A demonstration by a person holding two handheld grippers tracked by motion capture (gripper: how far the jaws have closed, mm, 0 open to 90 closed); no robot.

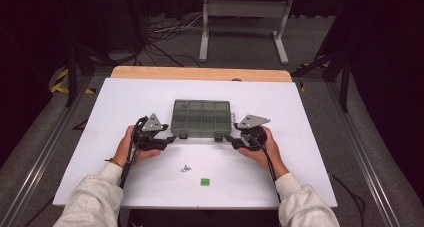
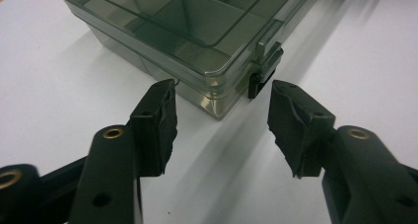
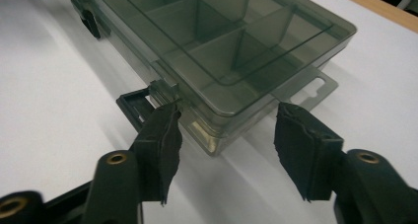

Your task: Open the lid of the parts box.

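Grippers flank the near corners of a smoky compartment box (image 1: 201, 118) on the white table (image 1: 125, 102). The left gripper (image 2: 222, 118) has its jaws apart, pressing on nothing, aimed at the box's near left corner, with a black latch (image 2: 260, 75) just ahead of one jaw. The right gripper (image 3: 226, 135) is likewise parted, its jaws straddling the near right corner, one beside an unfolded latch (image 3: 138, 108). The box's long axis runs across the table between the hands, each about equally near its end. A small metal part (image 1: 186, 168) and a green block (image 1: 204, 181) lie nearer the person.
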